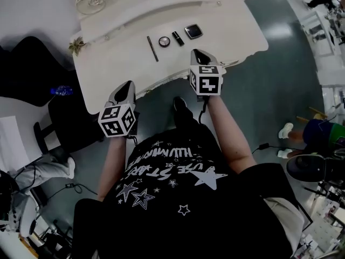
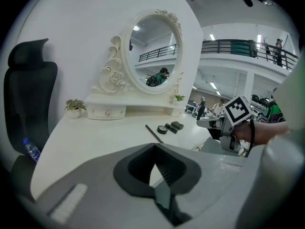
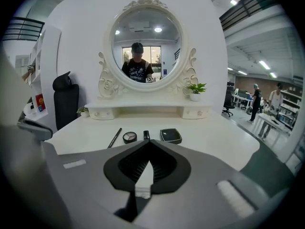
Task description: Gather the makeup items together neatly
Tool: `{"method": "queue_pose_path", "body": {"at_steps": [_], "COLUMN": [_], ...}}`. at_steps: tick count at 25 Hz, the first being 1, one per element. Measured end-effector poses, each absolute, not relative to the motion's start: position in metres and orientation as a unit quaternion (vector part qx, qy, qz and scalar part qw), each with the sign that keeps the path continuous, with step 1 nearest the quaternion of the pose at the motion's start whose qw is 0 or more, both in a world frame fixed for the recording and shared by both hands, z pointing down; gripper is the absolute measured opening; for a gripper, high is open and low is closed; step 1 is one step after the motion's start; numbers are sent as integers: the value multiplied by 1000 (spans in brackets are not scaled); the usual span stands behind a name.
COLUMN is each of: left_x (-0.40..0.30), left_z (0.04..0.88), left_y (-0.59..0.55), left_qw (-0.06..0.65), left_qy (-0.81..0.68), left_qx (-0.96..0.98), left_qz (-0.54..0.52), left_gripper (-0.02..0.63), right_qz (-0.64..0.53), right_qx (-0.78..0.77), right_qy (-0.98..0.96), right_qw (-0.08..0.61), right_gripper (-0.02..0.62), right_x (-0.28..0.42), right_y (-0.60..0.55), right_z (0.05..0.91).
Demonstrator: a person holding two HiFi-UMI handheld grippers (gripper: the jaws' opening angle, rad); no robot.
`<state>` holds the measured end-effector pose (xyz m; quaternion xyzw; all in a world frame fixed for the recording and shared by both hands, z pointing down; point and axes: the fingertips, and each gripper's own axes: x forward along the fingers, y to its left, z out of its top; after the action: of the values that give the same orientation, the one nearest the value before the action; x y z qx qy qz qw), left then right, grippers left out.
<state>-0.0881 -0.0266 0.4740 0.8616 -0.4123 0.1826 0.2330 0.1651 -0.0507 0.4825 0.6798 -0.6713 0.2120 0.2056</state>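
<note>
Vanity table ahead; left gripper, right gripper angled down, closed.

Right tongs, closed and empty, face a pencil, eyeshadow pot, lipstick and square compact on the surface.

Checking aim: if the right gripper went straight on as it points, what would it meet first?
The right gripper lines up with the small black lipstick tube. Since it is pointing downward, it probably meets the white tabletop just short of the tube, though depth is unclear.
</note>
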Motion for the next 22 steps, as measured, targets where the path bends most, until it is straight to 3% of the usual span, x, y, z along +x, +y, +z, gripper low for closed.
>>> {"method": "queue_pose_path", "body": {"at_steps": [9,22], "left_x": [-124,-187], "left_z": [478,463], "left_y": [15,79], "left_qw": [231,215], "left_qy": [-405,-391], "left_qx": [868,882], "left_qz": [170,152], "left_gripper": [2,2], "right_qz": [174,165], "right_qx": [682,695], "right_qy": [-664,-656], "right_qw": [254,244], "right_gripper": [28,29], "right_x": [133,71], "right_y": [-1,81], "right_z": [479,468]}}
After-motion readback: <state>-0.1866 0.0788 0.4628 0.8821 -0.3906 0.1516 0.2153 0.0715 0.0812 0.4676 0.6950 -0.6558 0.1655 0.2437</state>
